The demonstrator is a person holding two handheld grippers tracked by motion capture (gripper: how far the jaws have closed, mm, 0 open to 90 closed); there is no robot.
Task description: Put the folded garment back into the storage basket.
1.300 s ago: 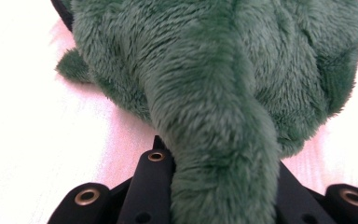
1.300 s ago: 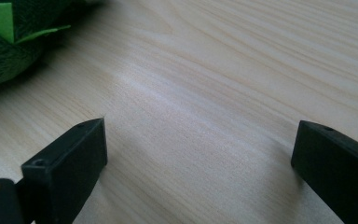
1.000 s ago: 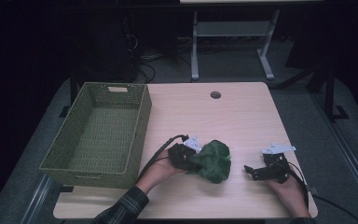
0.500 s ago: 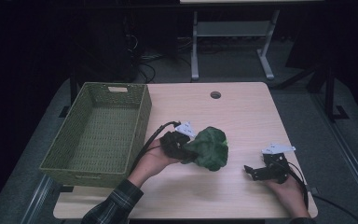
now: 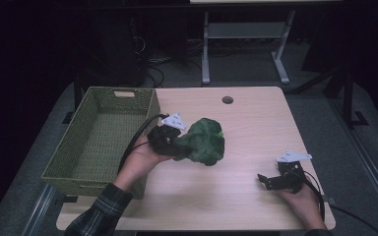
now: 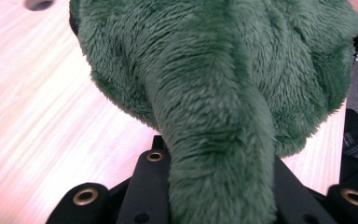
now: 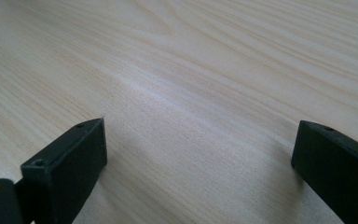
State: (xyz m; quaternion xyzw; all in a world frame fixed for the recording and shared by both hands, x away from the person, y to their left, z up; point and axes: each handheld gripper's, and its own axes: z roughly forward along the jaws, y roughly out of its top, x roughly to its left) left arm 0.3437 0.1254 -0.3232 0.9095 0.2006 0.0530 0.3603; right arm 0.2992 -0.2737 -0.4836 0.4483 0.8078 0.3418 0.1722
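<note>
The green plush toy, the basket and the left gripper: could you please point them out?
green plush toy (image 5: pixel 204 142), high view, middle of its body.
basket (image 5: pixel 153 105), high view, right wall near the rim.
left gripper (image 5: pixel 170 140), high view, where its jaws meet the toy.

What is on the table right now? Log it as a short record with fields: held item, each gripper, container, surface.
held item: green plush toy, fuzzy, its stalk-like end clamped
left gripper: shut on the toy, held clear of the table beside the basket
right gripper: jaws wide apart, nothing between them, low at the table's near right
container: green woven basket, nothing visible inside, at the table's left edge
surface: light wood table with a round cable hole
</note>
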